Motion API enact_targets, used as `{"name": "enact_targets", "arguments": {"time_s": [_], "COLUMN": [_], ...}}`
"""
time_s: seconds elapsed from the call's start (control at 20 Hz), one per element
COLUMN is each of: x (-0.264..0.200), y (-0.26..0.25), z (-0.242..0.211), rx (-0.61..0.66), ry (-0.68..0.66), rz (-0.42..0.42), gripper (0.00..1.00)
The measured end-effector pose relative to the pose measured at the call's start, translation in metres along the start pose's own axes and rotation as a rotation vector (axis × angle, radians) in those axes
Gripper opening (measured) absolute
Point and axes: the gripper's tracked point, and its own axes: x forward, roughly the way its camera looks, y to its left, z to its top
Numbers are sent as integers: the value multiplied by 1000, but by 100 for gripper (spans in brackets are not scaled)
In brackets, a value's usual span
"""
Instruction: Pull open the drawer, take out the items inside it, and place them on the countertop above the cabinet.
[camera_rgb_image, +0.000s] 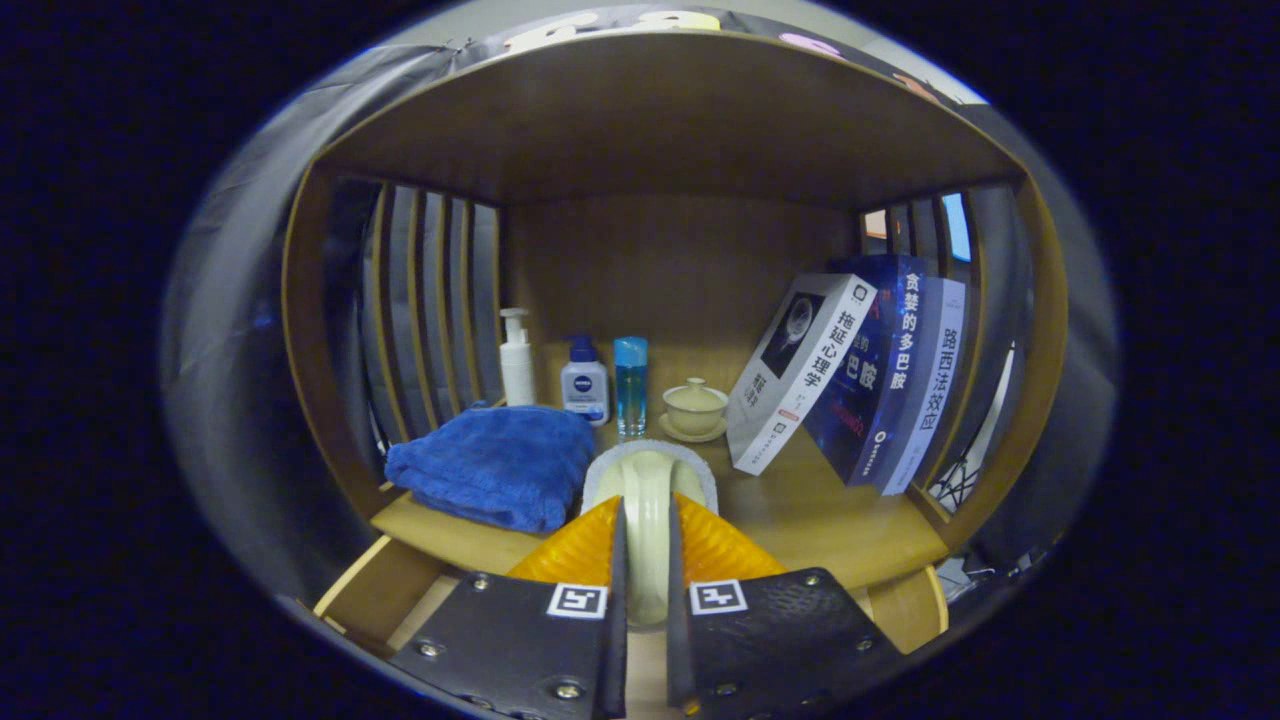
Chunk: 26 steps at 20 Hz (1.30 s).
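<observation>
My gripper (647, 515) is shut on a cream-coloured item (648, 478) with a rounded handle and a pale, rough-textured rim. Both fingers press on the handle from either side. The item sits at the front of the wooden countertop (820, 520), just right of a folded blue towel (497, 465). I cannot tell whether its base rests on the wood or hovers just above it. Below the countertop's front edge runs a wooden rim (365, 590) that may belong to the drawer.
At the back of the countertop stand a white pump bottle (517, 358), a small white bottle with a blue cap (584, 380), a blue glass tube (631, 372) and a lidded tea cup (695, 408). Three books (860, 375) lean at the right. Slatted walls and a shelf roof enclose the space.
</observation>
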Motion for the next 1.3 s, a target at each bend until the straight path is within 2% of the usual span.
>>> {"name": "enact_targets", "arguments": {"time_s": [0.35,1.15,1.3], "x": [40,76,77], "y": [-2,-16,-19], "z": [-21,-17,-23], "rx": [11,104,80], "ry": [66,57,74], "rz": [-28,-87,-98], "gripper": [16,16,20]}}
